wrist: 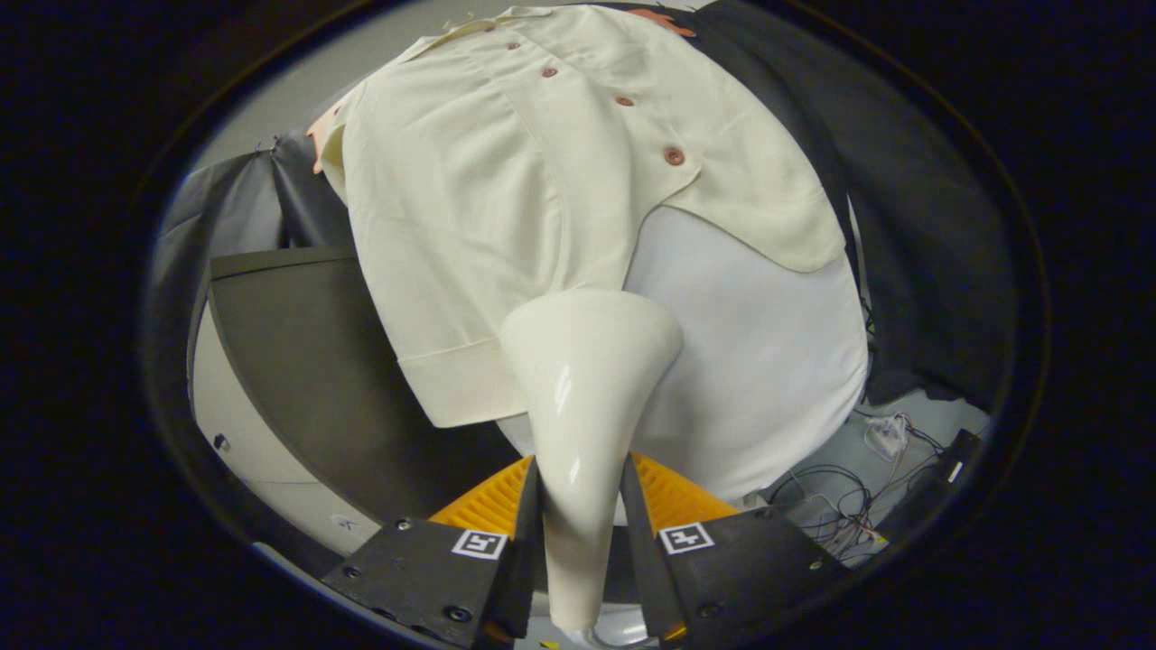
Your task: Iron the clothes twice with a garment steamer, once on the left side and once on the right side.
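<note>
A cream button-up shirt (506, 199) hangs on a form over a white underlayer (768, 361), its row of reddish buttons (674, 156) running up the front. My gripper (578, 483) is shut on the neck of a glossy white garment steamer (582, 379). Both fingers press on the steamer's sides. Its wide head points forward and rests against the lower hem of the shirt, near the front opening, where the left panel meets the white underlayer.
A dark curved panel (298, 361) stands left of the shirt, with a pale surface (244, 433) beneath it. Black cloth (921, 253) hangs to the right. Loose cables and a small white plug (885, 438) lie on the floor at the lower right.
</note>
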`<state>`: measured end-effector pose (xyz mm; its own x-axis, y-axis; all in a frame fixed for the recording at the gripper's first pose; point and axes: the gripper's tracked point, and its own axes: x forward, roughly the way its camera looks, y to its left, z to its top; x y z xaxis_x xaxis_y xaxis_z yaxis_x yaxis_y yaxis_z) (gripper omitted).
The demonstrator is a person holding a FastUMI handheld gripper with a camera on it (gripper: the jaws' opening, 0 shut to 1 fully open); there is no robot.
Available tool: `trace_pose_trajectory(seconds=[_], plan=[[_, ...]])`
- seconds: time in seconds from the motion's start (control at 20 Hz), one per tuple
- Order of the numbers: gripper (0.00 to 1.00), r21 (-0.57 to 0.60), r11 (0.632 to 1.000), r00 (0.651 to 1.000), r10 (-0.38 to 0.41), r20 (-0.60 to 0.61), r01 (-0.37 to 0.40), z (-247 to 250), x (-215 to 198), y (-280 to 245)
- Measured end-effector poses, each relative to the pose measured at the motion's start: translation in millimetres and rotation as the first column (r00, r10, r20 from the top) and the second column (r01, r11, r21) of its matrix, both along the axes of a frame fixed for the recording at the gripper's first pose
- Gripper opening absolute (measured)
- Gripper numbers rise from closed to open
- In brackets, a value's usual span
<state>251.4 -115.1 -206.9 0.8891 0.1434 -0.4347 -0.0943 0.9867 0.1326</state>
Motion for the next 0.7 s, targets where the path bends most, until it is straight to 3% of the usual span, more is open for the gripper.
trace_pose_trajectory(seconds=[0.2,0.4,0.7], plan=[[0.47,-0.003,0.998,0.998,0.058,0.028,-0.058,26.1,-11.4,11.3],[0.47,-0.034,0.993,0.989,0.113,0.095,-0.11,84.6,-12.8,23.0],[0.47,-0.076,0.991,0.964,0.122,0.236,-0.107,196.7,-0.9,14.5]])
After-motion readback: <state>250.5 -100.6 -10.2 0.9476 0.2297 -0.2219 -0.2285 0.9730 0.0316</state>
